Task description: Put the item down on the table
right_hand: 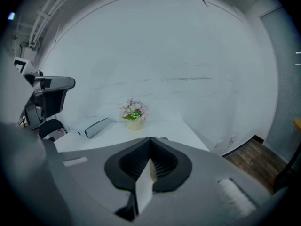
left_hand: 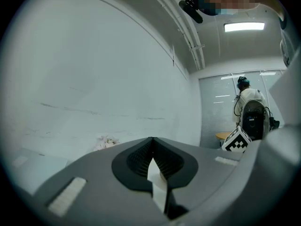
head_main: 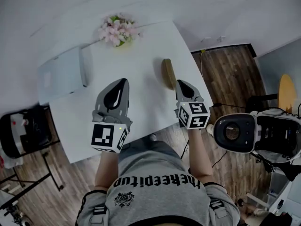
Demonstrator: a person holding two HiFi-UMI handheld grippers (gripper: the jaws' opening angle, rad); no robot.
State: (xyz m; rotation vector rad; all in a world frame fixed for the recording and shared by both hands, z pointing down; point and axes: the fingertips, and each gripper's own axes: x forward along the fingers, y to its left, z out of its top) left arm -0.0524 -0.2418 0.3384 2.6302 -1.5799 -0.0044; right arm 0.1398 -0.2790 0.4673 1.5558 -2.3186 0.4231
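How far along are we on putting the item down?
Done: the wooden disc is over the table, near its right edge. In hand: the right gripper is at the disc, fingers together; whether they pinch it is unclear. Remaining: confirm it rests free, then back off.

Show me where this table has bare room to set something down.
Barest: the table's middle, bordered by the white box at left, the flower pot at the far edge and the tan item at right. Crowded: around that item, by the right gripper.
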